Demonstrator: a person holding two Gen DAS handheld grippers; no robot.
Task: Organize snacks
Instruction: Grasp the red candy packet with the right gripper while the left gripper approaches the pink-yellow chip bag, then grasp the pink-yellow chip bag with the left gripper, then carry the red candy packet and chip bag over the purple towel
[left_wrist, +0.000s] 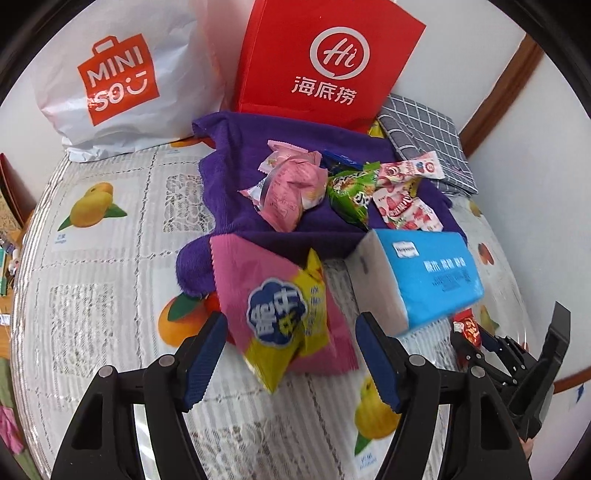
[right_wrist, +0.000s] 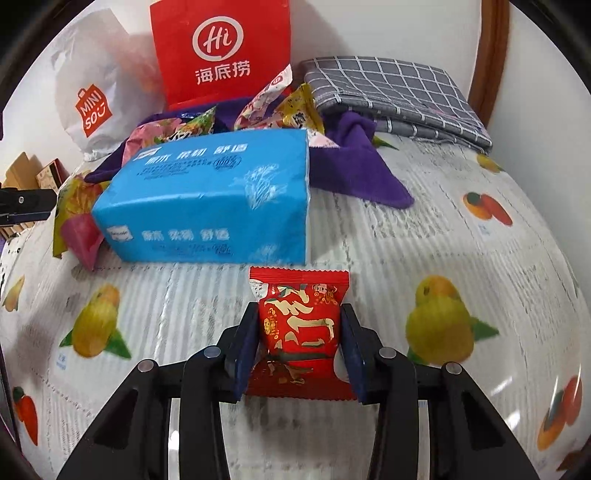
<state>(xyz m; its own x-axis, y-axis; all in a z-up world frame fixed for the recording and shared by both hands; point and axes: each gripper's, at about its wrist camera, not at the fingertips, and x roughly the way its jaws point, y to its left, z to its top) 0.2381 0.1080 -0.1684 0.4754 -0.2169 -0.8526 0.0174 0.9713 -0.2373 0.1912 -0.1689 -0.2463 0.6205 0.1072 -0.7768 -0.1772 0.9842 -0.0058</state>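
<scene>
My left gripper (left_wrist: 291, 354) is open, its jaws on either side of a pink and yellow snack bag (left_wrist: 284, 314) lying on the tablecloth. Behind it a pile of snacks lies on a purple towel (left_wrist: 229, 166): pink packets (left_wrist: 291, 184), a green packet (left_wrist: 351, 195), a strawberry-print packet (left_wrist: 402, 199). My right gripper (right_wrist: 301, 343) is shut on a red snack packet (right_wrist: 299, 325) just above the table; it also shows in the left wrist view (left_wrist: 469, 332). In the right wrist view the snack pile (right_wrist: 273, 103) lies behind the tissue pack.
A blue tissue pack (left_wrist: 424, 277) (right_wrist: 207, 199) lies mid-table. A red Haidilao paper bag (left_wrist: 325, 59) (right_wrist: 221, 48) and a white Miniso bag (left_wrist: 118, 81) (right_wrist: 92, 107) stand at the back wall. A grey checked cloth (left_wrist: 428, 147) (right_wrist: 395, 96) lies back right.
</scene>
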